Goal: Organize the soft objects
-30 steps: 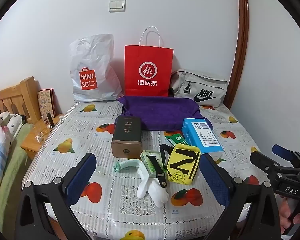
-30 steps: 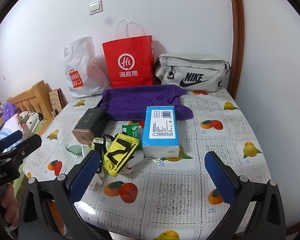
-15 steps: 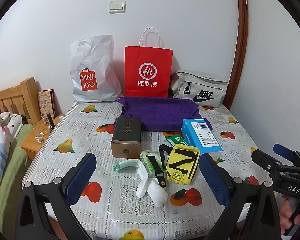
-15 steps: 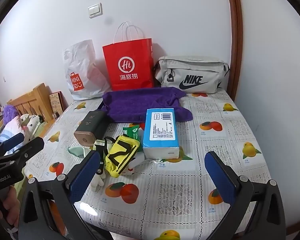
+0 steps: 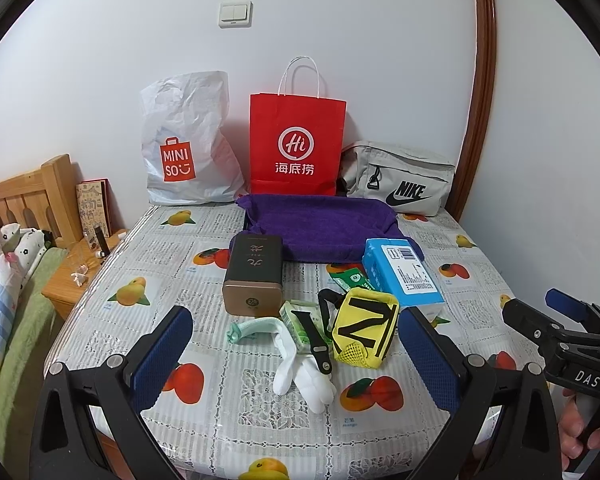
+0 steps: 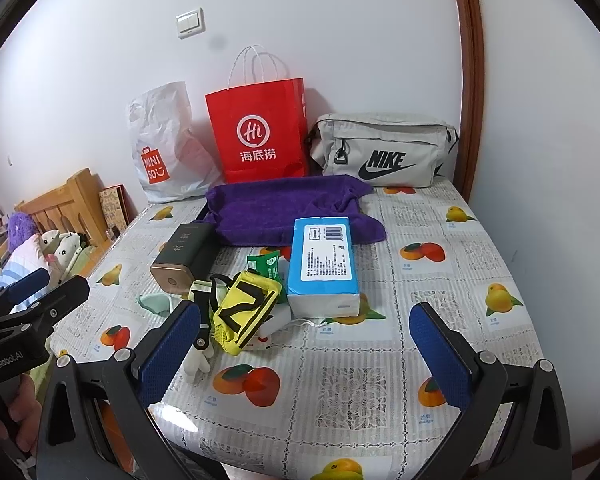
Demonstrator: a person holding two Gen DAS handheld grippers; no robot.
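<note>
A purple towel (image 5: 320, 228) lies spread at the back of the table (image 5: 204, 412). In front of it sit a blue tissue pack (image 5: 400, 272), a yellow pouch (image 5: 364, 328) with black stripes, white socks (image 5: 304, 376), a pale green sock (image 5: 252, 326), a green packet (image 5: 350, 278) and a dark tin box (image 5: 254, 276). My left gripper (image 5: 296, 354) hovers open over the near table edge, short of the socks. My right gripper (image 6: 306, 354) is open too, near the front edge, with the yellow pouch (image 6: 246, 312) by its left finger. Neither holds anything.
Against the wall stand a white MINISO bag (image 5: 188, 140), a red paper bag (image 5: 296, 148) and a grey Nike bag (image 5: 400, 184). A wooden headboard (image 5: 24, 196), nightstand (image 5: 72, 276) and bedding (image 5: 4, 280) lie left of the table. A brown door frame (image 5: 480, 80) rises at right.
Both views have drawn back and tilted slightly, so the objects sit a little lower and farther. Nothing on the table has moved and both grippers stay open.
</note>
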